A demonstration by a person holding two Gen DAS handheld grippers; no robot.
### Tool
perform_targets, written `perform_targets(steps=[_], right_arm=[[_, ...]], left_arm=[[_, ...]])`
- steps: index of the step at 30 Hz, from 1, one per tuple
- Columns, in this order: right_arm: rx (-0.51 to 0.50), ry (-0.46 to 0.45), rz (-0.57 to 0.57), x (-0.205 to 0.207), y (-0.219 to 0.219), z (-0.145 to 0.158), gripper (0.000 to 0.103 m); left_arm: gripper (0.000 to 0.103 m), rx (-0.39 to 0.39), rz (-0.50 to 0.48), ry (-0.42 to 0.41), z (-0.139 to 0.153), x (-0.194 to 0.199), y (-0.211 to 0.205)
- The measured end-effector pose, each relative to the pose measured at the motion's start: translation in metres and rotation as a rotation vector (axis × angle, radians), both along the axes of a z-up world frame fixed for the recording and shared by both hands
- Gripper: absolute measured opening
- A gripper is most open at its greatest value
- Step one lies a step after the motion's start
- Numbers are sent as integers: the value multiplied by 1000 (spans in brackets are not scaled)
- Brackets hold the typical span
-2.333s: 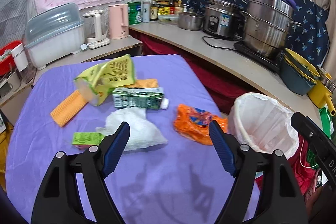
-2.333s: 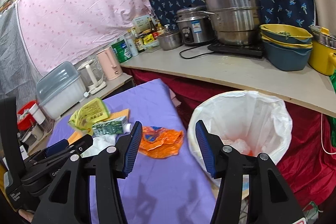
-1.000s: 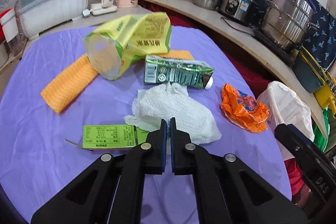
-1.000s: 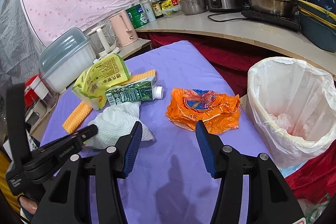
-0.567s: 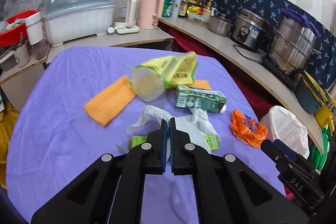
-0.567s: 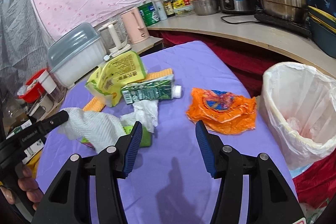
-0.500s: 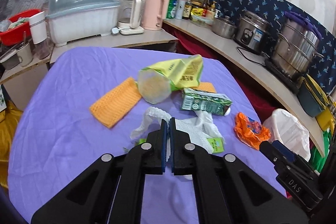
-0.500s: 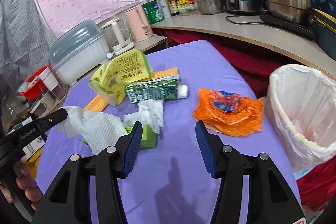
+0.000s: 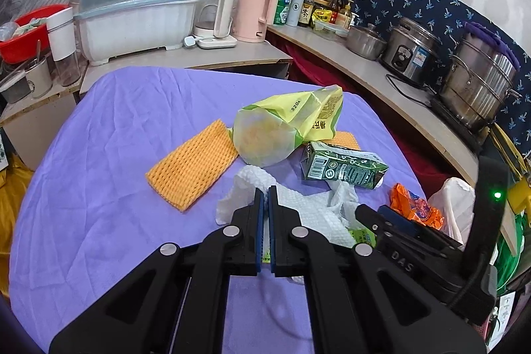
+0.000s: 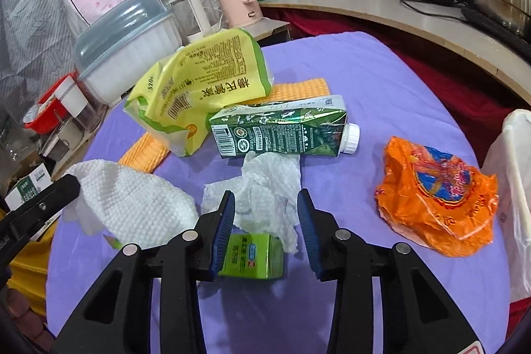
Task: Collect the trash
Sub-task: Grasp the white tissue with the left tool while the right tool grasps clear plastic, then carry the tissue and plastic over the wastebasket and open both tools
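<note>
White paper towel (image 10: 132, 201) at the frame's left, pinched in the left hand-held gripper (image 9: 265, 198), crumpled tissue (image 10: 265, 191) at centre between the wide-open fingers of the right hand-held gripper (image 10: 265, 214), small green carton (image 10: 252, 256) just below, orange wrapper (image 10: 438, 201) at right, purple-covered worktop (image 10: 381, 82).

Both grippers black plastic w/ blue ribbed pads (image 10: 221, 223), silver screws; left gripper (image 9: 265, 198), right gripper (image 10: 267, 218). "DAS" lettering, green LED on right unit.
</note>
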State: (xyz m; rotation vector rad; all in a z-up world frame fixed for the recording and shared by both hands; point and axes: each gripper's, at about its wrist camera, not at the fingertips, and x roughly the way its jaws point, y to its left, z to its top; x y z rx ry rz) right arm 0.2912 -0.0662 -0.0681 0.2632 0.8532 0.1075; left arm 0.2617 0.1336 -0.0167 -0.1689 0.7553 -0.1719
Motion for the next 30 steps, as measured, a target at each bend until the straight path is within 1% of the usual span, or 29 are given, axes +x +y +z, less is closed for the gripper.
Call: perform_targets(steps=[1, 2, 3, 4, 8, 14, 20, 23, 30], right_arm=[[8, 11, 2, 3, 0, -3, 31], [14, 21, 5, 5, 1, -6, 25], [19, 33, 10, 8, 1, -10, 22], [20, 39, 13, 9, 2, -12, 16], [17, 29, 13, 6, 5, -9, 6], [16, -23, 7, -10, 0, 13, 5], [23, -105, -6, -37, -11, 52, 4], [18, -156, -21, -55, -22, 77, 4], [10, -238, -72, -92, -56, 118, 4]], left_arm=[[2, 1, -1, -1, -1, 0, 0], [2, 2, -1, 1, -1, 1, 0], [2, 0, -2, 3, -2, 1, 0], [2, -1, -5, 5, -2, 2, 0], [2, 0, -9, 1, -1, 1, -1], [2, 2, -20, -26, 14, -10, -7], [2, 7, -40, -71, 39, -28, -19], [2, 5, -55, -92, 53, -38, -28], [2, 4, -111, -150, 89, -61, -62]])
